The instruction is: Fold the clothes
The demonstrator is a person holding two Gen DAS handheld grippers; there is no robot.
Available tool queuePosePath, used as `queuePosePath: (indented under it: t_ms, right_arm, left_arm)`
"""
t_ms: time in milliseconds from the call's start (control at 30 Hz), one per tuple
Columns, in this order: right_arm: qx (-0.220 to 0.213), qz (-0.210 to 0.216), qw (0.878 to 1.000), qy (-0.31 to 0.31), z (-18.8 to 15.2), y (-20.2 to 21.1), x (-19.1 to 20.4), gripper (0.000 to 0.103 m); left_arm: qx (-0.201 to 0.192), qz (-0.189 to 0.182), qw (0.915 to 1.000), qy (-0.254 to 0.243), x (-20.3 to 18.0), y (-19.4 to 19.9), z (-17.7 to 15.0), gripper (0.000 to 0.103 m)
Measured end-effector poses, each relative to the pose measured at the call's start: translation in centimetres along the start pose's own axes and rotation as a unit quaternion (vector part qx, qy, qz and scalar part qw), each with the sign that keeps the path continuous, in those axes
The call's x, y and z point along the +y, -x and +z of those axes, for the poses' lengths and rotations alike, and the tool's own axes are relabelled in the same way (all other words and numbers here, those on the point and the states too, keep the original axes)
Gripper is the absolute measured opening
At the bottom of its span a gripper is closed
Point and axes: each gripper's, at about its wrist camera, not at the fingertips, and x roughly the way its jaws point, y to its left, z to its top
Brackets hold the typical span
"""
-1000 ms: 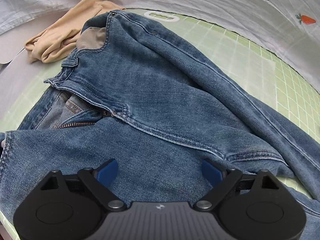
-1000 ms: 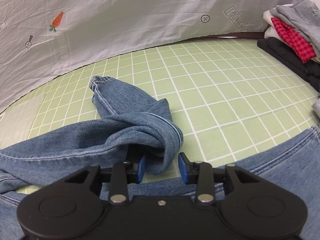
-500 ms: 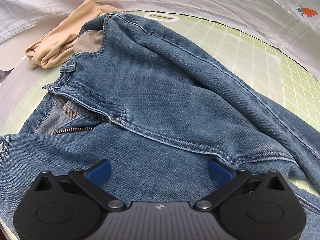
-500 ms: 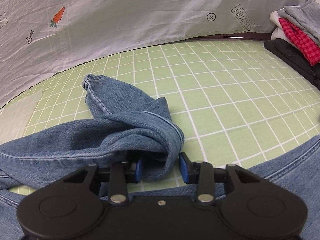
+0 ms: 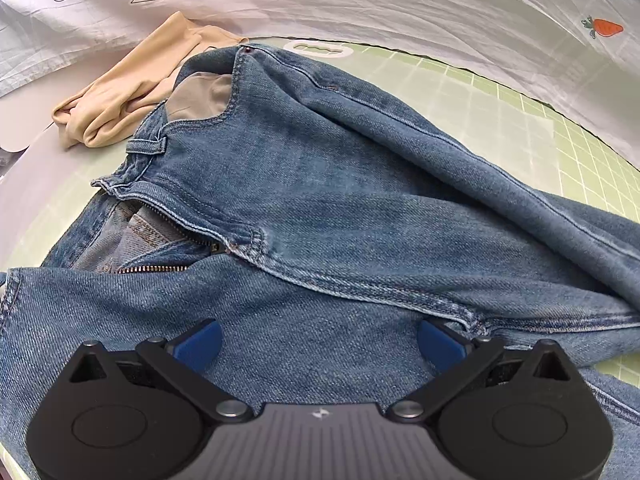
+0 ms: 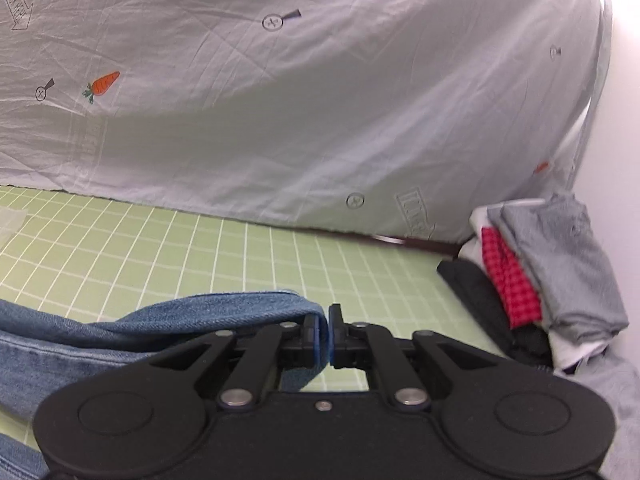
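Green grid mat mostly bare toward far sheet edge; folded pile crowds right corner. Jeans sprawled on mat, waist left, legs running right, fly unzipped. Beige garment beyond waistband. Sheet print: arrow lettered "LOOK HERE", mirrored. Left gripper spread wide over denim. Right gripper just closed, pinching lifted jeans leg.

left wrist: close over the jeans, tilted steeply down at the waistband
right wrist: low over the green mat, facing the sheet
shared: jeans, mat, sheet
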Motion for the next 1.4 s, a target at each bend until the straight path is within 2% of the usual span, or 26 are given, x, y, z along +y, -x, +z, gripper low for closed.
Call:
queuePosePath:
  t_ms: [33, 100, 133, 167, 200, 233, 267, 367, 533, 600, 700, 800, 900, 933, 967, 1000, 1067, 1200, 1300, 1400]
  right_arm:
    - [-0.018, -0.007, 1.0, 0.015, 0.9, -0.1, 0.3, 0.006]
    - [-0.055, -0.02, 0.997, 0.043, 2.7, -0.4, 1.2, 0.019]
    - [-0.069, -0.029, 0.996, 0.05, 3.3, -0.8, 1.7, 0.035]
    - [-0.06, -0.02, 0.996, 0.055, 3.4, -1.8, 2.3, 0.046]
    - [-0.02, 0.006, 0.998, 0.063, 3.3, -3.4, 2.9, 0.048]
    - [0.02, 0.031, 0.998, 0.06, 3.0, -4.8, 3.2, 0.043]
    - [0.042, 0.042, 0.998, 0.031, 2.5, -5.4, 3.0, 0.037]
    - [0.09, 0.062, 0.993, -0.052, -0.1, -5.8, 1.9, 0.045]
    - [0.161, 0.089, 0.974, -0.13, -6.1, -4.9, 0.8, 0.045]
    - [0.167, 0.104, 0.965, -0.172, -7.6, -4.5, 0.3, 0.045]
    - [0.158, 0.104, 0.953, -0.235, -8.4, -4.8, -0.3, 0.045]
    - [0.173, 0.082, 0.951, -0.243, -8.3, -6.4, -0.7, 0.045]
    - [0.175, 0.087, 0.954, -0.226, -8.5, -7.2, -0.6, 0.045]
    - [0.175, 0.089, 0.956, -0.22, -8.6, -7.4, -0.6, 0.041]
    - [0.175, 0.091, 0.957, -0.214, -8.7, -7.6, -0.5, 0.026]
    - [0.171, 0.089, 0.958, -0.211, -8.8, -7.4, -0.6, 0.021]
    - [0.155, 0.065, 0.966, -0.197, -8.5, -6.7, -1.3, 0.016]
    - [0.107, -0.005, 0.982, -0.157, -7.3, -4.8, -4.0, 0.014]
    - [0.064, -0.069, 0.985, -0.144, -5.5, -3.3, -7.9, 0.013]
    - [0.039, -0.088, 0.982, -0.16, -4.2, -2.6, -11.6, 0.013]
  left_arm:
    - [-0.002, 0.0, 1.0, 0.0, 0.1, 0.0, 0.0, 0.103]
    - [-0.005, 0.0, 1.0, 0.0, 0.3, 0.0, -0.1, 0.103]
    - [-0.006, 0.0, 1.0, 0.0, 0.3, 0.0, -0.1, 0.103]
    - [-0.006, 0.0, 1.0, 0.0, 0.2, 0.1, -0.1, 0.103]
    - [-0.007, 0.0, 1.0, 0.001, 0.2, 0.1, -0.1, 0.103]
    - [-0.007, 0.0, 1.0, 0.001, 0.3, 0.1, -0.1, 0.103]
    - [-0.006, 0.0, 1.0, 0.0, 0.3, 0.1, -0.1, 0.103]
    - [-0.005, 0.0, 1.0, 0.001, 0.4, 0.1, 0.0, 0.103]
    - [-0.004, 0.003, 1.0, 0.005, 0.2, 0.1, 0.1, 0.103]
    - [0.0, 0.003, 1.0, 0.006, 0.2, 0.1, 0.3, 0.103]
    - [0.003, 0.004, 1.0, 0.006, 0.2, 0.0, 0.5, 0.103]
    - [0.003, 0.003, 1.0, 0.005, 0.2, 0.0, 0.5, 0.103]
    - [0.001, 0.004, 1.0, 0.007, 0.1, 0.0, 0.4, 0.103]
    - [0.0, 0.004, 1.0, 0.008, 0.0, 0.0, 0.4, 0.103]
    - [0.001, 0.005, 1.0, 0.008, -0.1, 0.0, 0.4, 0.103]
    - [0.002, 0.005, 0.9999, 0.008, -0.1, 0.0, 0.4, 0.103]
    - [0.004, 0.004, 1.0, 0.008, -0.1, 0.0, 0.5, 0.103]
    - [0.01, 0.002, 0.9999, 0.003, -0.1, -0.1, 0.7, 0.103]
    - [0.019, -0.002, 0.9998, -0.003, 0.0, -0.3, 1.1, 0.103]
    - [0.039, -0.012, 0.999, -0.02, -0.1, -0.7, 1.9, 0.103]
